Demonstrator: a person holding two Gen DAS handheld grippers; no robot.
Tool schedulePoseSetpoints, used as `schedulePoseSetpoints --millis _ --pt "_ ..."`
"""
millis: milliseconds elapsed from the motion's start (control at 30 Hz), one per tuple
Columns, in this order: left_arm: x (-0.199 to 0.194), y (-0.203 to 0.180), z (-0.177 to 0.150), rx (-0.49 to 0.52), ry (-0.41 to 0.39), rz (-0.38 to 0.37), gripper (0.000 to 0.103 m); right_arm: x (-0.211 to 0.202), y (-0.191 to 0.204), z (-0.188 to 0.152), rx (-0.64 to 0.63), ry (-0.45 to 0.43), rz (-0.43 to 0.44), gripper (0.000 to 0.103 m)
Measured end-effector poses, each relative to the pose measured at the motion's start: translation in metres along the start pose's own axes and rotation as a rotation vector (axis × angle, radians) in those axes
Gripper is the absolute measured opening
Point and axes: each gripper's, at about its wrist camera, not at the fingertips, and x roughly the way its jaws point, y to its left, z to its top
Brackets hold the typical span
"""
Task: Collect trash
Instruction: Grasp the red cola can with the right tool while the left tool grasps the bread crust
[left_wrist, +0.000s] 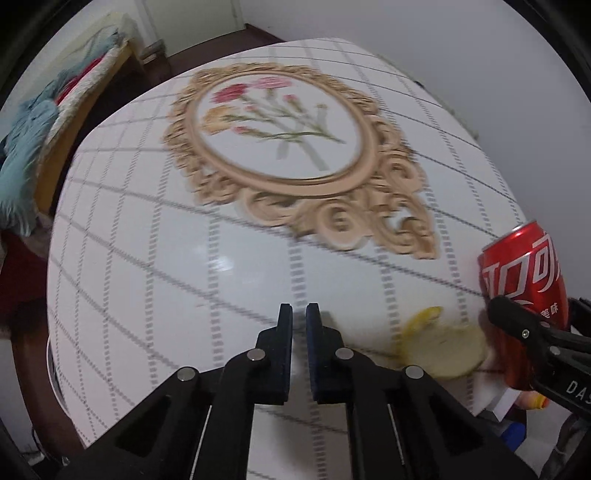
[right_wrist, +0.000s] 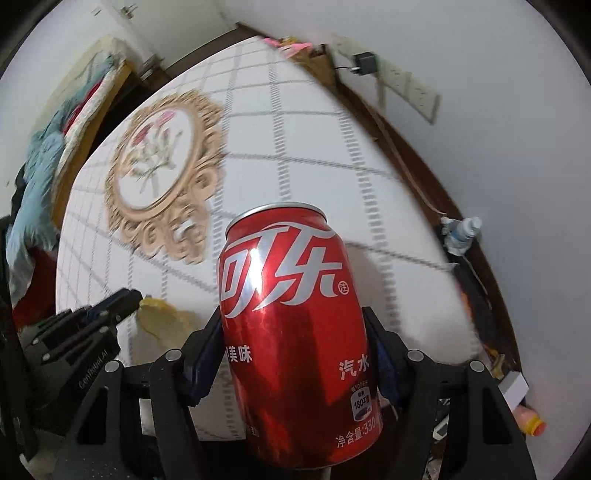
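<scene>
A red cola can (right_wrist: 295, 314) stands upright between the fingers of my right gripper (right_wrist: 293, 332), which is shut on its lower half, pads against both sides. The left wrist view shows the same can (left_wrist: 524, 266) at the right edge, held by the right gripper (left_wrist: 546, 317). A yellow peel (left_wrist: 443, 343) lies on the tablecloth just left of the can, also visible as the peel (right_wrist: 162, 317) in the right wrist view. My left gripper (left_wrist: 299, 314) is shut with nothing between its fingers, and hangs over the cloth left of the peel. The left gripper (right_wrist: 125, 299) has its tips right beside the peel.
The table (left_wrist: 147, 295) has a white checked cloth with a printed gold oval flower frame (left_wrist: 295, 147). Blue and red fabric (left_wrist: 22, 147) is piled at the left. A water bottle (right_wrist: 461, 232), cables and a wall charger (right_wrist: 364, 62) line the right side.
</scene>
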Motion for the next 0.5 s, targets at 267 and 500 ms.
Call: schedulePoseSetpoints --millis 267,500 --pt "-0.018 0.035 -0.008 -0.058 -0.025 -0.018 0.003 0.012 0.024 0.003 -0.057 0.023 -0.034 0.066" --pt "-0.03 0.028 -0.005 -0.046 -0.018 -0.219 0.006 -0.005 0.012 0.002 -0.011 -0.023 -0.02 0.066"
